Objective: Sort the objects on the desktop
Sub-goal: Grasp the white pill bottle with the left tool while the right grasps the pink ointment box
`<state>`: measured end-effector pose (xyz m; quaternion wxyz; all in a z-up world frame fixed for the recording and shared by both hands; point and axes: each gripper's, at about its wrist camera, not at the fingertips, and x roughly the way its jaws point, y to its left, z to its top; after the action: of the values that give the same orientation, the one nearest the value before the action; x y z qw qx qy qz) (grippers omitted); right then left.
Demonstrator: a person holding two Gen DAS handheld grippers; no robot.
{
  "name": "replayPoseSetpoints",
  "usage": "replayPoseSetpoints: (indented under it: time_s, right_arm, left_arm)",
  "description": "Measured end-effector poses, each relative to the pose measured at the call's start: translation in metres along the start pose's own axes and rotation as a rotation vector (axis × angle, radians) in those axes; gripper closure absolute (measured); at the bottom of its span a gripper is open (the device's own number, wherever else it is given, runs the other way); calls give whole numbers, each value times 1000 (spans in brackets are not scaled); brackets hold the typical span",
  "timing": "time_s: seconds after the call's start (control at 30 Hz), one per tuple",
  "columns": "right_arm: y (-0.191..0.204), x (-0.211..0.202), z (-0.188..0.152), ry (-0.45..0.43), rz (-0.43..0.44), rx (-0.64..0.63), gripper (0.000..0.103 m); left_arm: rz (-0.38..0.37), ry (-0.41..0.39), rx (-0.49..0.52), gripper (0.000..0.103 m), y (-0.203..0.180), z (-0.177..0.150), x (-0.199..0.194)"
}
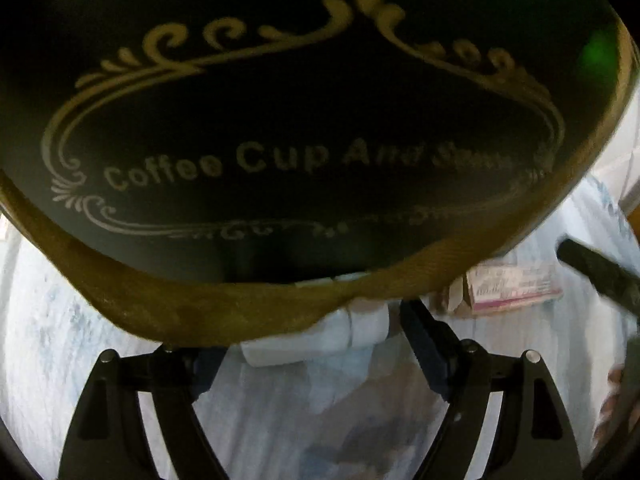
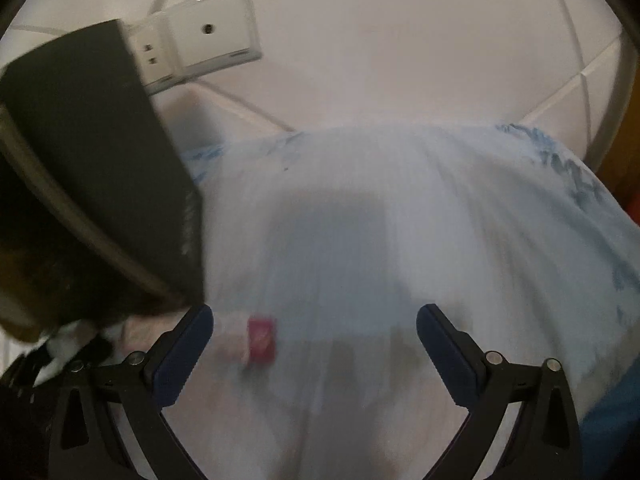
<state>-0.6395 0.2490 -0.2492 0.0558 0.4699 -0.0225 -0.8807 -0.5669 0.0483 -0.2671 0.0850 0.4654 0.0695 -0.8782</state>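
My left gripper [image 1: 308, 332] stands wide open, holding nothing; the black box [image 1: 304, 120] sits directly ahead, above its fingertips. My right gripper [image 2: 316, 336] is also open and empty, with the box [image 2: 92, 168] on its left. The left is nearer.

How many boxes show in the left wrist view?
2: the black coffee-cup box fills the top; a small pink carton lies on the cloth at right. More may hide behind it.
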Motion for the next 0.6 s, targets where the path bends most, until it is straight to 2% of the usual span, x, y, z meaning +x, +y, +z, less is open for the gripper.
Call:
replayPoseSetpoints:
  time_s: [0.07,0.17,0.27,0.33,0.43,0.57,0.6]
  right_arm:
    - [-1,17,4,33,6,-1,0]
    - [7,23,-3,111,34,-70,0]
    - [29,7,-29,173,115,-164,0]
    - [41,-7,-50,200,164,-183,0]
    - [56,-28,-67,185,213,-195,0]
    - [71,-43,-69,158,265,-149,0]
    - [78,-43,-69,153,251,-159,5]
  left_arm:
    - [-1,-15,35,38,1,-7,-5]
    - [-3,8,33,39,12,-15,-14]
    - [0,20,41,39,28,-27,-24]
    - [-11,25,54,39,39,-36,-31]
    - [-17,25,60,39,51,-45,-38]
    - [-9,29,58,39,56,-55,-46]
    - [-7,29,59,39,56,-57,-48]
